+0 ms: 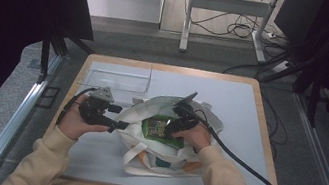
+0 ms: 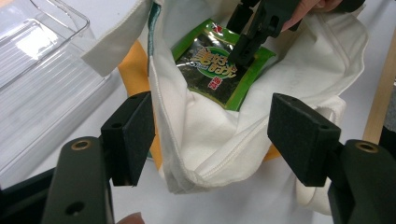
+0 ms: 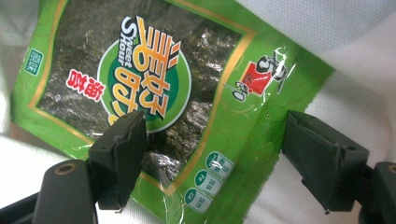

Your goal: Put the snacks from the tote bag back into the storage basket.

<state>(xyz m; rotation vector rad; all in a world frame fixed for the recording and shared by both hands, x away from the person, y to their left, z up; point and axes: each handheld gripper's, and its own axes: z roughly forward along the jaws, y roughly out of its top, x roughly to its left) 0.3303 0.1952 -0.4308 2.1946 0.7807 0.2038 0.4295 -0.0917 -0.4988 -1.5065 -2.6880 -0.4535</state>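
A white cloth tote bag lies open in the middle of the table. Inside it sits a green seaweed snack packet. My right gripper reaches down into the bag's mouth, jaws open on either side of the packet's lower corner and not closed on it. The left gripper view also shows the right gripper above the packet. My left gripper is open at the bag's left side, its jaws either side of the white rim.
A clear plastic tray stands empty at the back left, close to the left gripper. Orange patches show under the bag's front edge. The table's wooden edge frames the grey mat.
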